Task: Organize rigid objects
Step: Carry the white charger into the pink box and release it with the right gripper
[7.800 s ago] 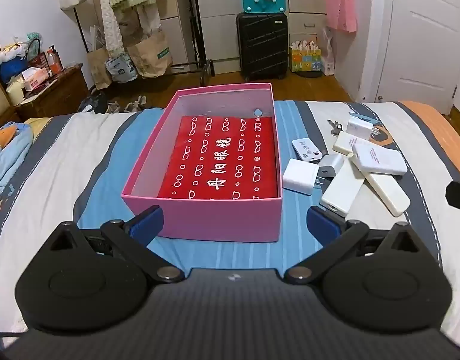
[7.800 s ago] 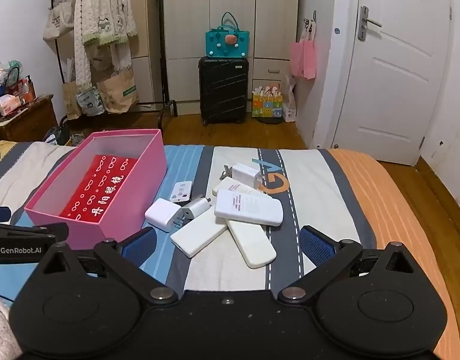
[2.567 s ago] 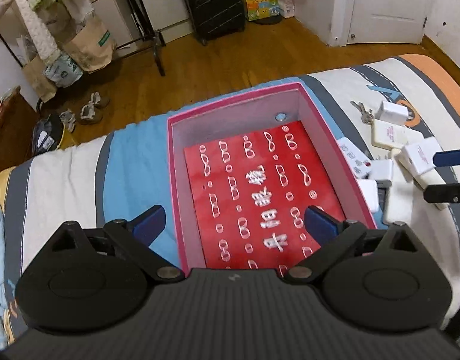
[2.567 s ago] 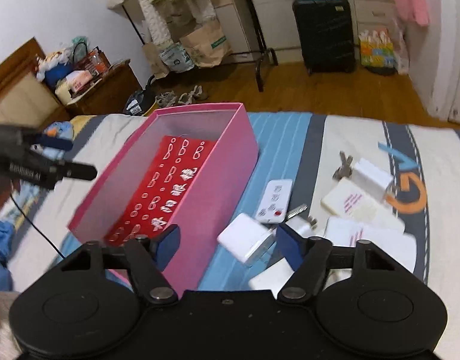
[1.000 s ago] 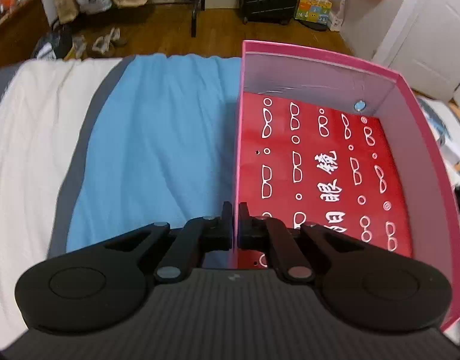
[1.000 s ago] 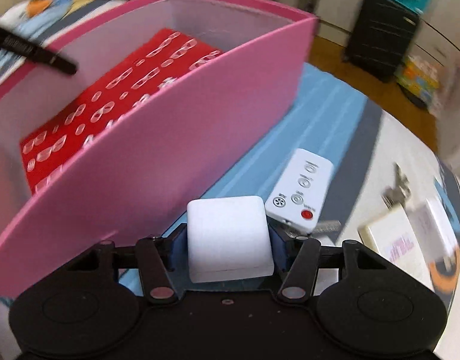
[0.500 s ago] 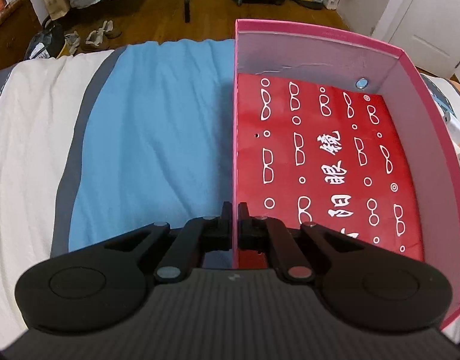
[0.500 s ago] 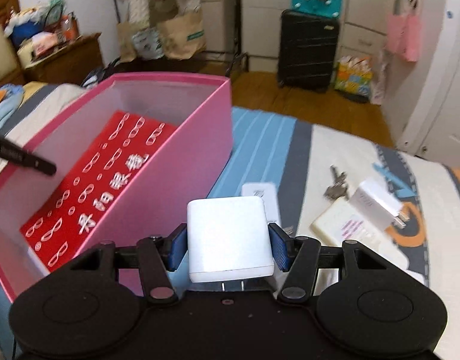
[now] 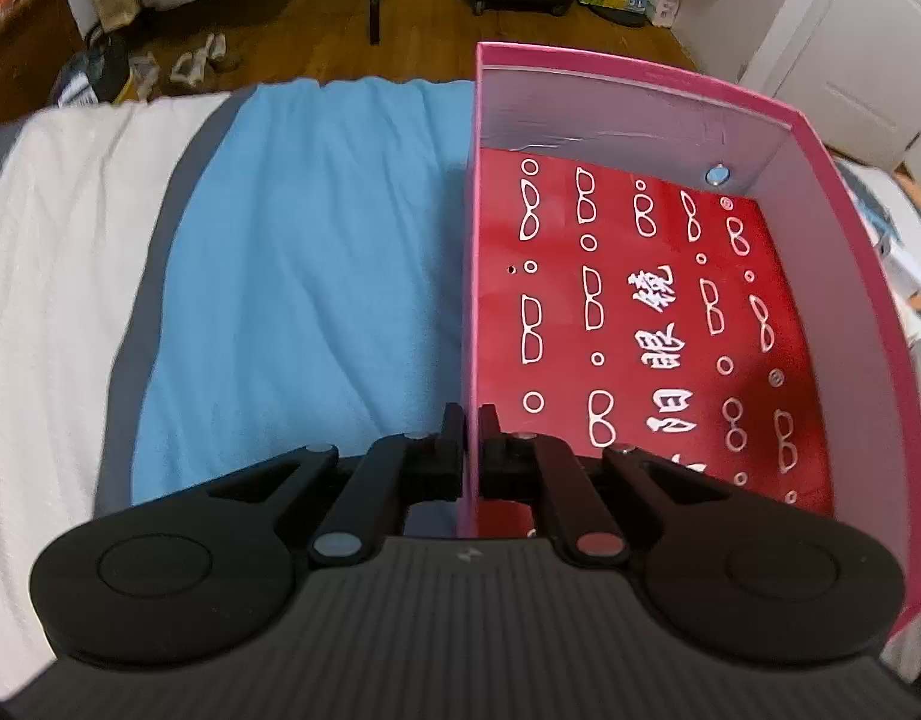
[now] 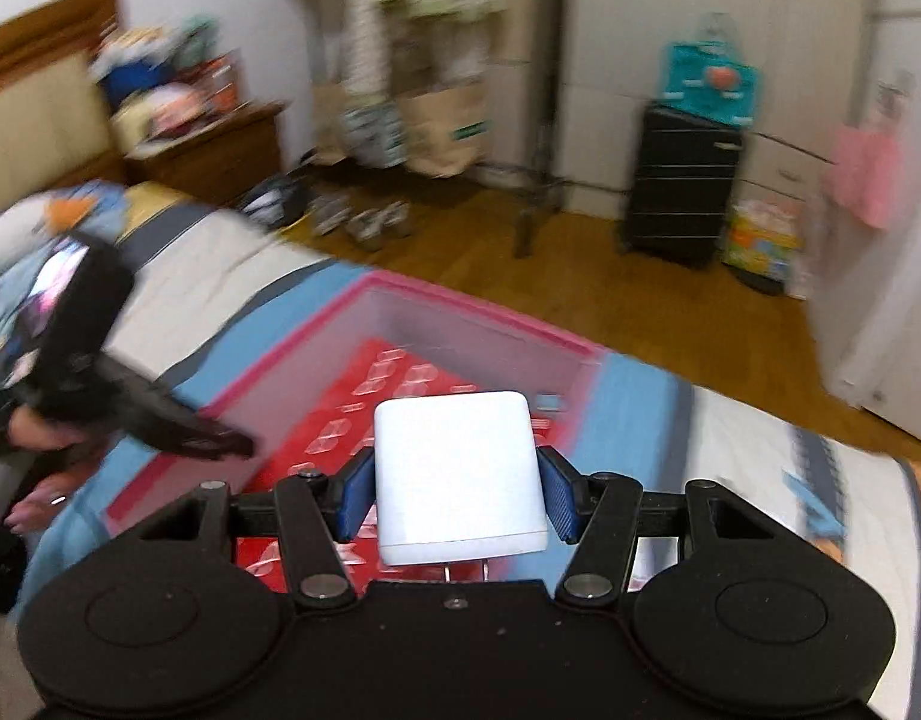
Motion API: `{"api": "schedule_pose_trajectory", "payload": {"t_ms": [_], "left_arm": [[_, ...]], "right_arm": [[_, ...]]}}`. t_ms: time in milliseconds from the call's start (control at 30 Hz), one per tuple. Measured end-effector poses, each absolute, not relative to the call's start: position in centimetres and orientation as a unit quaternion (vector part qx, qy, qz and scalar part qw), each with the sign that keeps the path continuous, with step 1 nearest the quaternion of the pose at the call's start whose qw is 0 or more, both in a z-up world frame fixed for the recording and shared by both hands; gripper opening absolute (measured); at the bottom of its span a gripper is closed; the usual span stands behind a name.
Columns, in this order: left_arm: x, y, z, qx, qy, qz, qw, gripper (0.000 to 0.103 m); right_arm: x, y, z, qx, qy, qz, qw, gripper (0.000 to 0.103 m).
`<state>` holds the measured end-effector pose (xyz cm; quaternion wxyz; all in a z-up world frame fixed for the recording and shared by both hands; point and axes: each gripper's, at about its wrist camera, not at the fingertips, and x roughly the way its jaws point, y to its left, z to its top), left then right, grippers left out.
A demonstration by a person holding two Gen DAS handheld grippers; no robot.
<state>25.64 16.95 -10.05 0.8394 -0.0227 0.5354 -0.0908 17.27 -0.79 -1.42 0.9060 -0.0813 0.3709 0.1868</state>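
A pink box (image 9: pixel 868 276) sits open on a bed (image 9: pixel 292 276) covered in blue, white and grey stripes. Its inner walls are pale, and its floor is lined with a red sheet (image 9: pixel 652 324) printed with white spectacle shapes and characters. A small round blue-grey thing (image 9: pixel 717 175) lies in the far corner of the box; it is too small to identify. Nothing else shows inside.

The left hand-held gripper (image 9: pixel 472 450) is clamped nearly closed on the box's left wall, one finger outside over the blue stripe and one inside over the red sheet.

The right hand-held gripper (image 10: pixel 457 495) holds a white charger block (image 10: pixel 457 468) between its blue pads (image 10: pixel 355 495), with the metal prongs pointing back toward the camera. In the blurred right wrist view, the block appears in front of the box's red interior (image 10: pixel 400 390), above the near end of the box. At the left of that view, a person's hand (image 10: pixel 46 438) grips the other tool at the box wall.
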Motion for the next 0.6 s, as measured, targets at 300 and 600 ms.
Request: {"api": "schedule_pose_trajectory", "payload": {"t_ms": [300, 600], "left_arm": [[25.5, 17.6, -10.3, -0.040, 0.527, -0.098, 0.843, 0.005], [25.6, 18.2, -10.6, -0.058, 0.525, -0.103, 0.843, 0.006]], "right_arm": [[24.4, 2.9, -8.8, 0.036, 0.526, 0.210, 0.823, 0.062], [25.3, 5.3, -13.0, 0.067, 0.573, 0.202, 0.791, 0.063]]}}
